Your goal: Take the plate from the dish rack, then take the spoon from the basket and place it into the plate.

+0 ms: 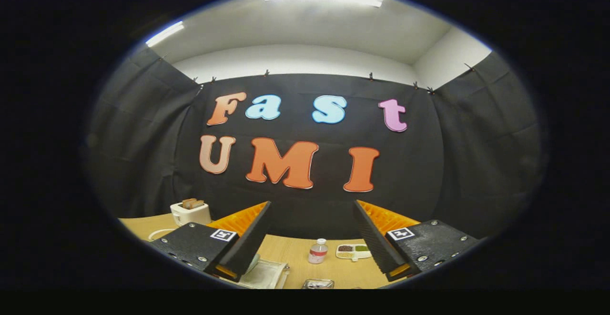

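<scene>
**Ana:** Two fingers of the gripper [312, 238] are sitting closest to us, spread wide apart and gripping nothing; they are hovering high, pointing more at the booth wall than at the table [295, 253].

**Ben:** Going from the left, what is lying out there?

**Ana:** Behind the left finger, a white toaster [189, 213] is standing with slices poking out, its cord trailing on the wood. Just inside that finger, low down, something pale and flat with a wire or metal edge [267, 273] is peeking out. It may be part of the dish rack, but I cannot tell. Between the fingers, a small clear bottle [318, 251] is standing, and just beside it to the right a little white divided dish [353, 251] is holding dark, green and tan bits. Below those, a shiny object [318, 283] is showing only its top edge.

**Ben:** And the plate, the spoon, the basket?

**Ana:** I am not making out any of them from this angle.

**Ben:** So the plate is not yet in hand, I would judge.

**Ana:** Agreed. Doing this step well is going to mean tipping the gripper down toward the tabletop first, finding the rack, keeping the fingers open, then sliding them over the plate's rim squarely before closing, steering wide of the bottle.
</scene>
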